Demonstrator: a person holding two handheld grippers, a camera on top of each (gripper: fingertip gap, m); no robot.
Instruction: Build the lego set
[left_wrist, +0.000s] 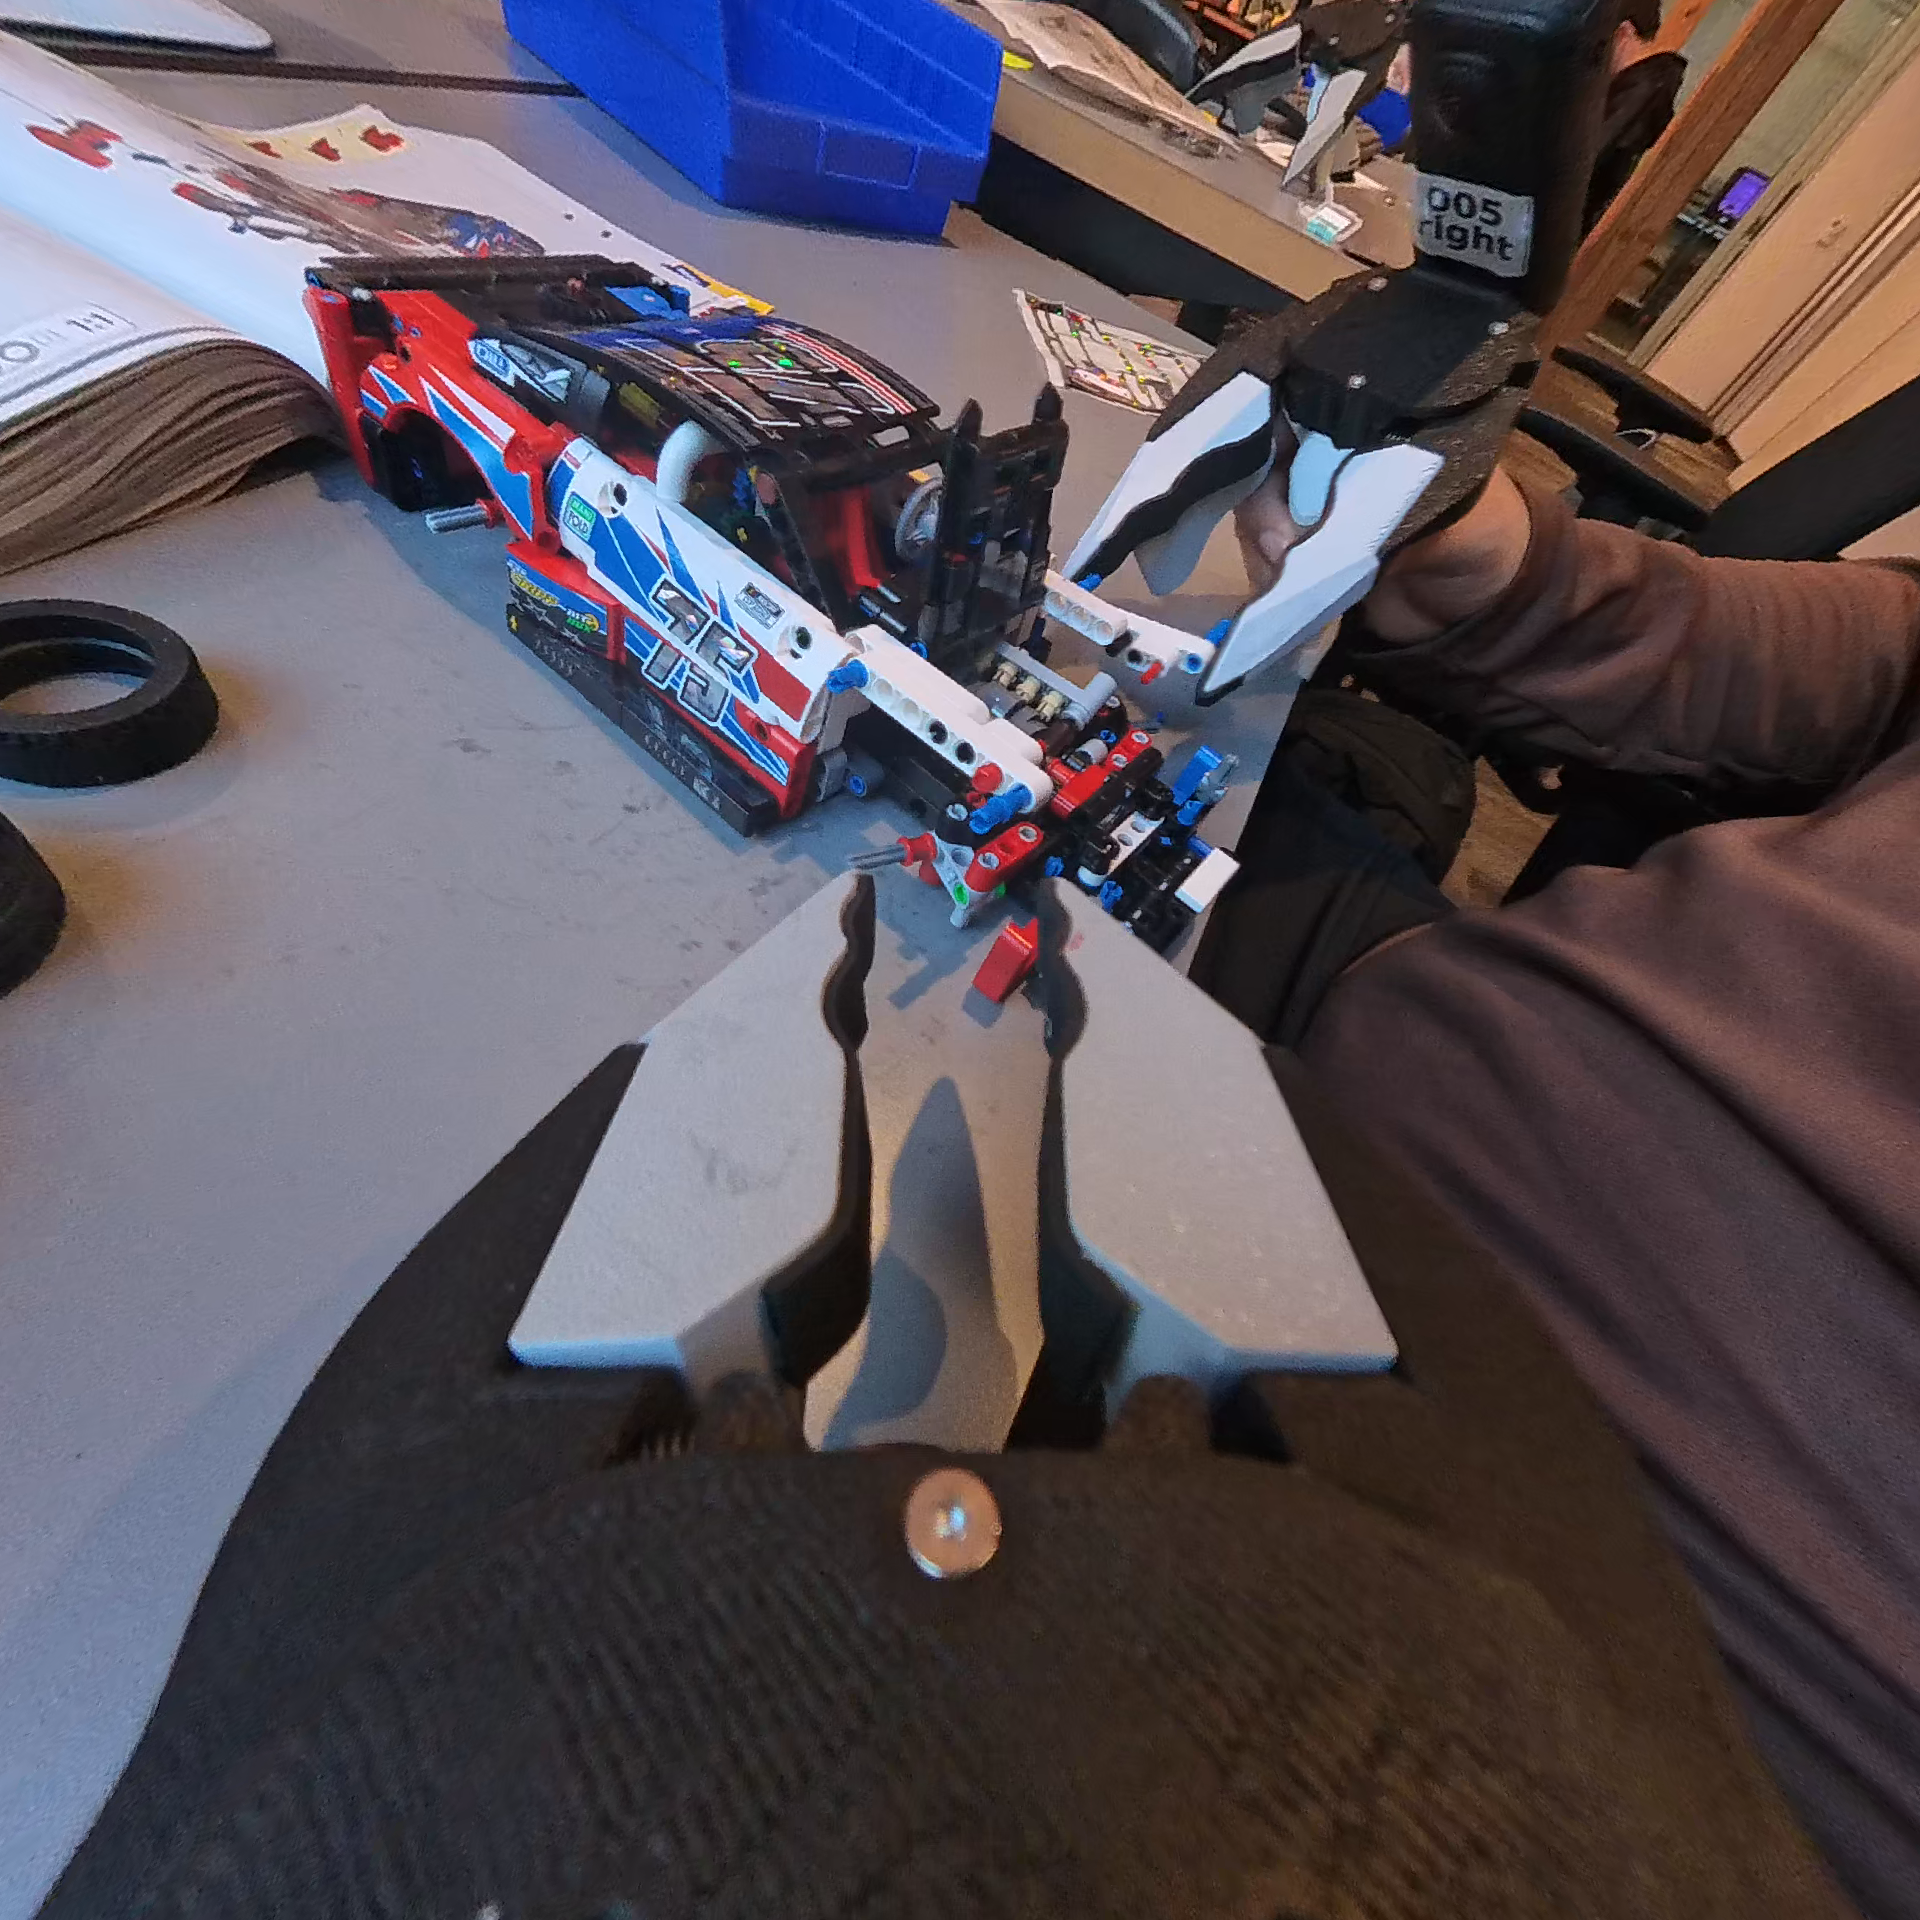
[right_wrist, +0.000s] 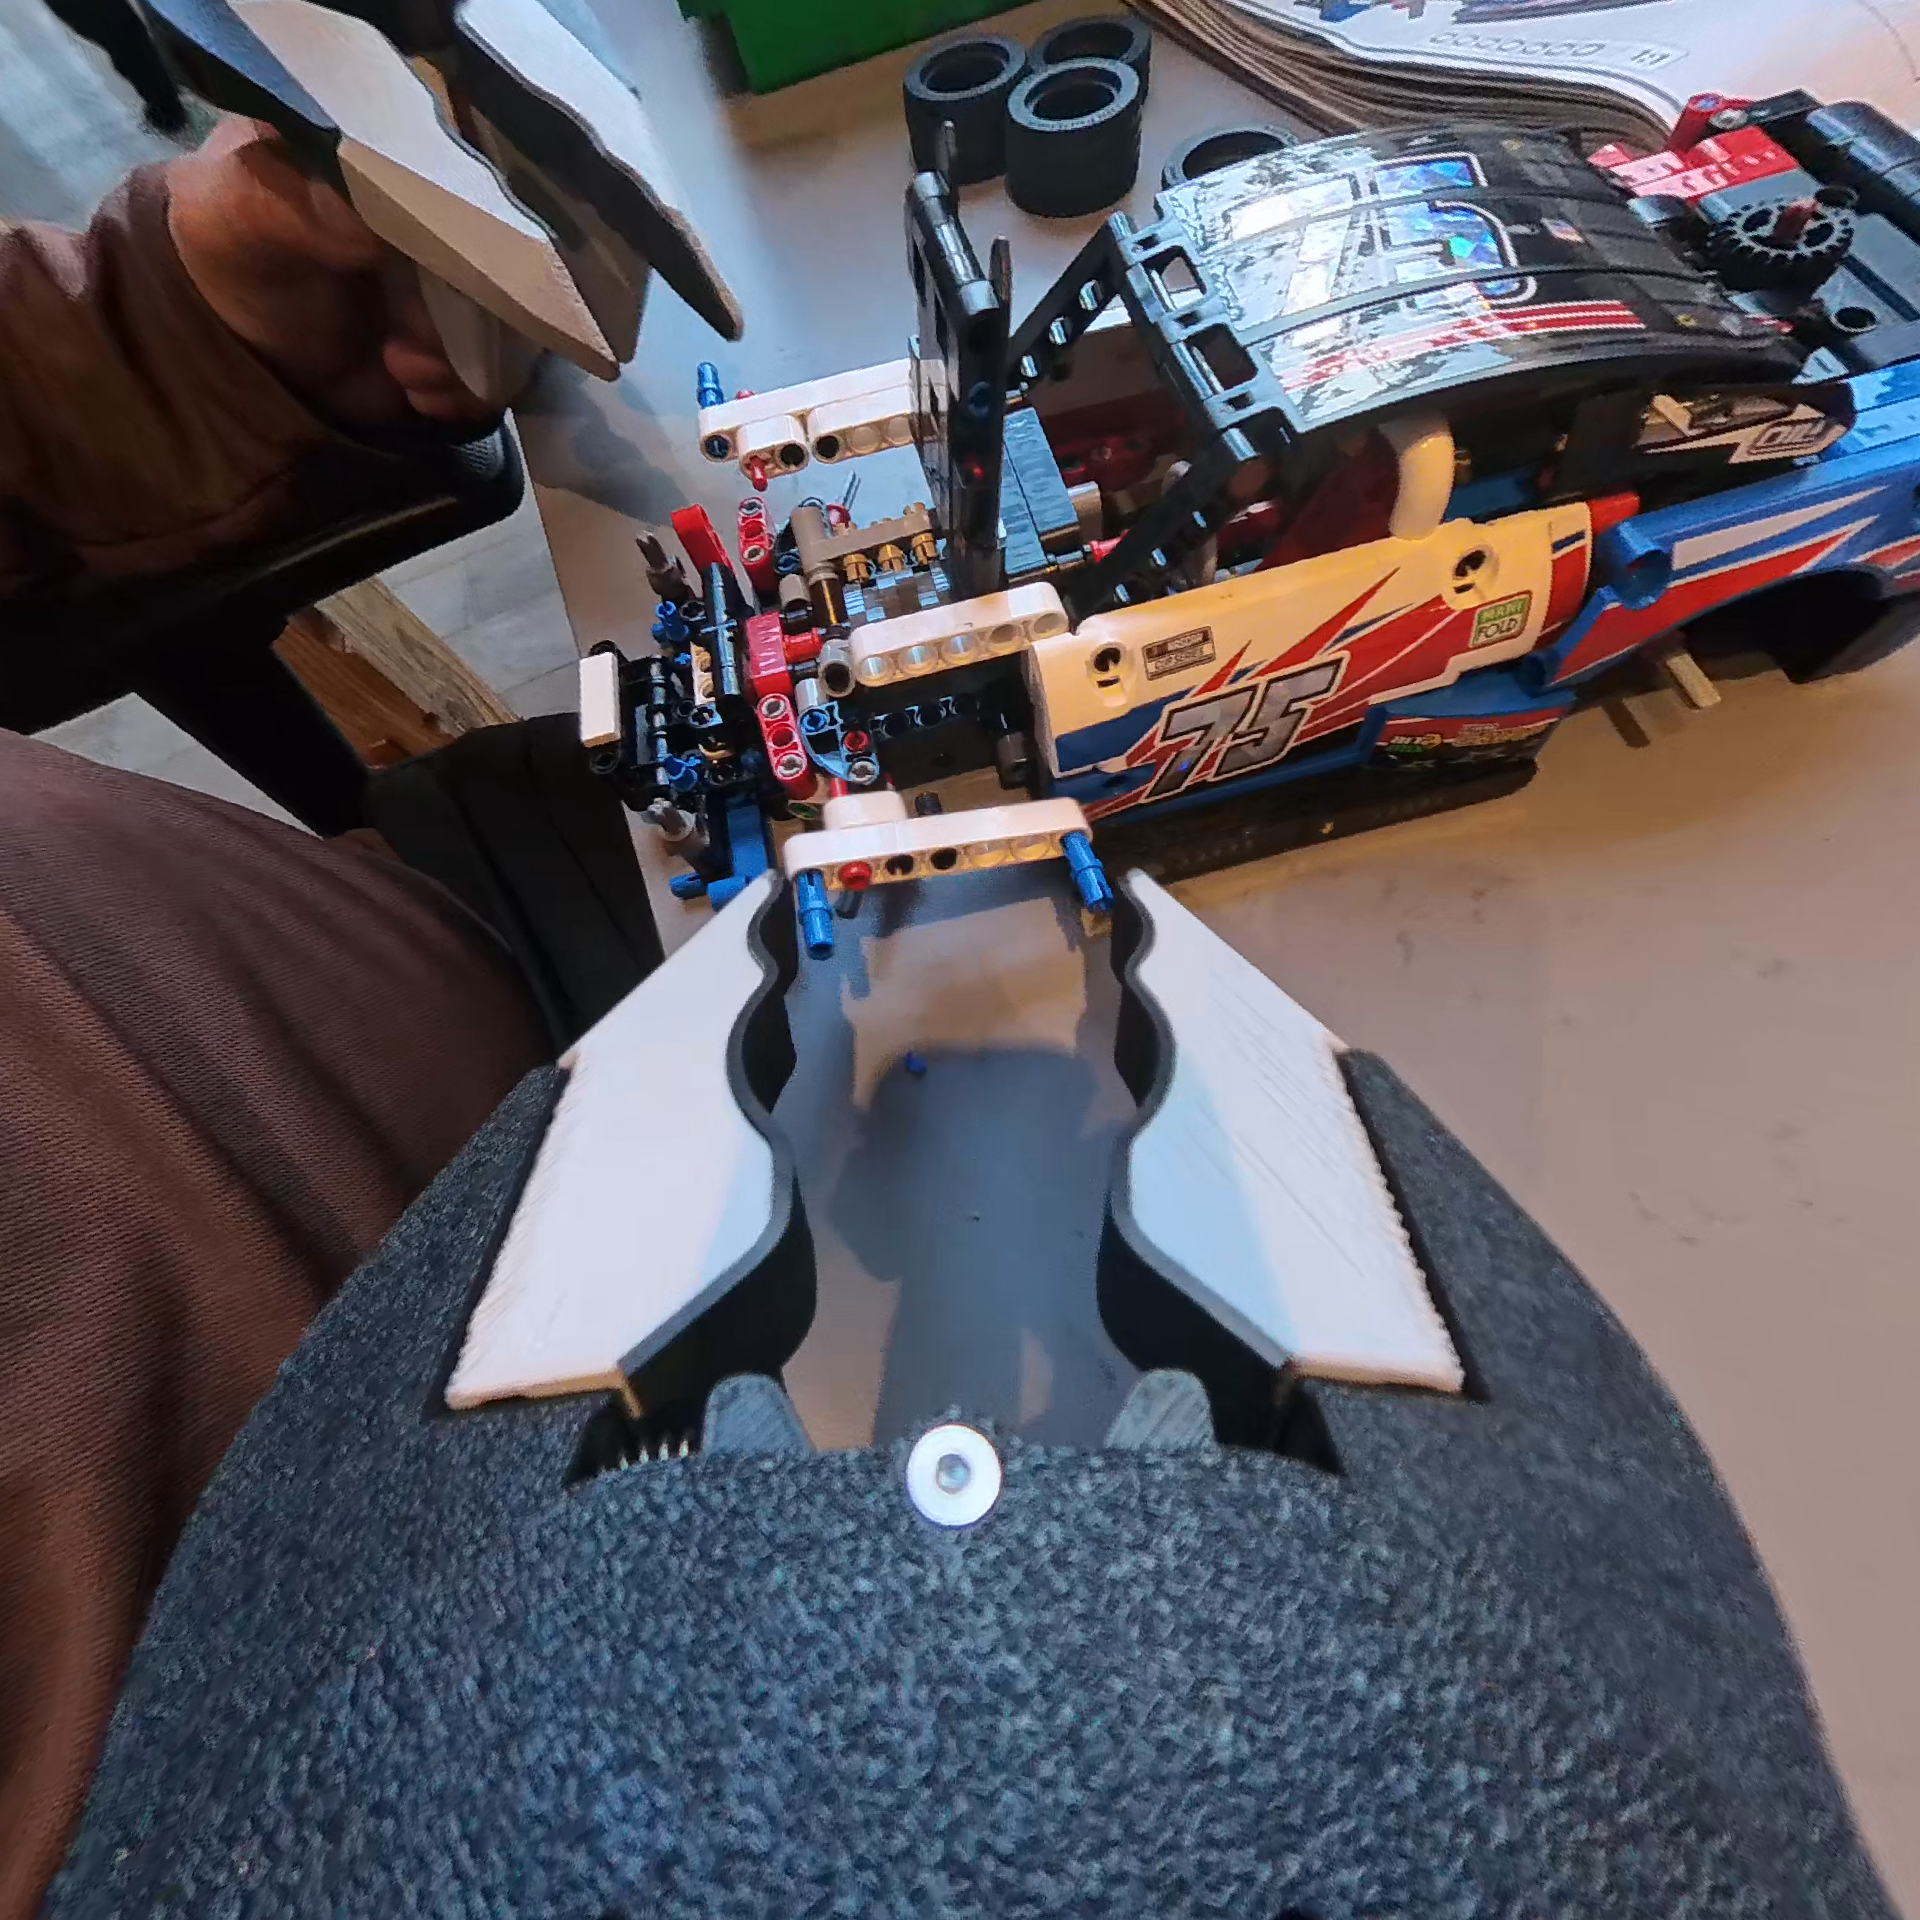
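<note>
The red, white and blue lego race car (left_wrist: 686, 582) lies on the grey table (left_wrist: 416, 935), its bare front chassis (left_wrist: 1081, 810) near the table's edge. It also shows in the right wrist view (right_wrist: 1299, 665). My right gripper (right_wrist: 951, 888) holds a white beam with blue pins (right_wrist: 935, 847) between its fingertips, beside the car's front near side. In the left wrist view this gripper (left_wrist: 1143, 629) is behind the car's front. My left gripper (left_wrist: 956, 894) is open just in front of the chassis. A small red piece (left_wrist: 1008, 961) lies on the table by its right finger. In the right wrist view the left gripper (right_wrist: 675, 348) is at the top left.
An open instruction booklet (left_wrist: 156, 312) lies behind the car. Black tyres (right_wrist: 1039, 94) stand beyond it, and one (left_wrist: 94, 696) lies at the left. A blue bin (left_wrist: 779, 94) and a sticker sheet (left_wrist: 1101, 353) are farther back. A loose blue pin (right_wrist: 914, 1060) lies on the table. The person's sleeve (left_wrist: 1610, 1143) is right of the table. About 15 cm separates my left fingertips from my right. From my left tips it is roughly 4 cm to the small red piece (left_wrist: 1008, 961); from my right, 12 cm.
</note>
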